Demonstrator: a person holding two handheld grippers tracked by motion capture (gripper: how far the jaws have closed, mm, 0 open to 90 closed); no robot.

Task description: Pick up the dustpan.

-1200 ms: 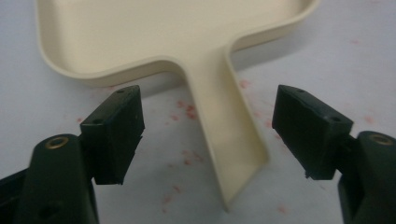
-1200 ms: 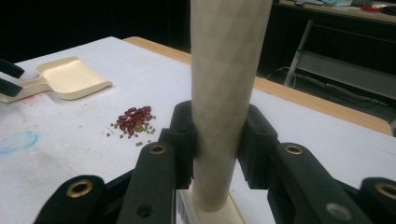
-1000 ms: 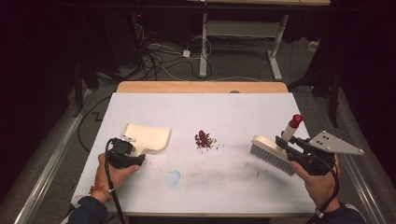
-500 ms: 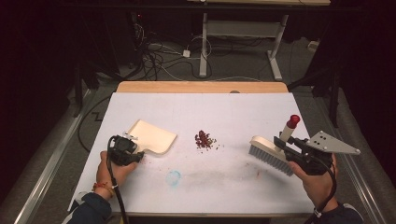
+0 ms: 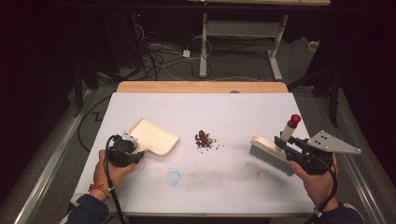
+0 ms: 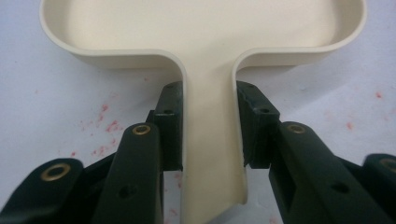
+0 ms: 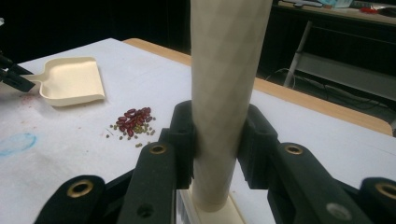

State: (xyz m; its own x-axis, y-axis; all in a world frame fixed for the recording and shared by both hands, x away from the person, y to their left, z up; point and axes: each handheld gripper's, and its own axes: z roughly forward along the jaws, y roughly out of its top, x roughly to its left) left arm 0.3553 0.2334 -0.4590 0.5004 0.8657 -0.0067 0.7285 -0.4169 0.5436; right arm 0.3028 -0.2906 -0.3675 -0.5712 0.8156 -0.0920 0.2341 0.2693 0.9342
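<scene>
Nearest the person, the left tool (image 5: 132, 150) is clamped on the flat handle of the cream dustpan (image 5: 156, 136); in the left gripper view both pads (image 6: 170, 126) press the handle's two sides, with the pan (image 6: 201, 28) spreading out beyond them on the white desk (image 5: 224, 112). The right tool (image 5: 286, 145) is closed round the round, upright handle of the brush (image 5: 271, 154), and in the right gripper view that handle (image 7: 229, 84) stands straight up between the jaws.

Risks, as I judge them: the dustpan is gripped on a thin handle far from its mouth, so the pan may pivot in the pads or its front lip may lift off the desk, letting the beans slip under it. A fast or long stroke of the brush may scatter the small pile of red beans and green bits (image 5: 204, 139) past the pan or off the desk edge. A loose hold on the smooth round handle may let the brush twist.

The dustpan lies flat left of centre, its long axis running from the handle at the left tool up and to the right, open mouth facing the pile. The pile sits mid-desk between the two tools, apart from both. The brush rests bristles-down at the right, its head lying aslant across the desk and its red-capped handle (image 5: 293, 121) pointing up.
</scene>
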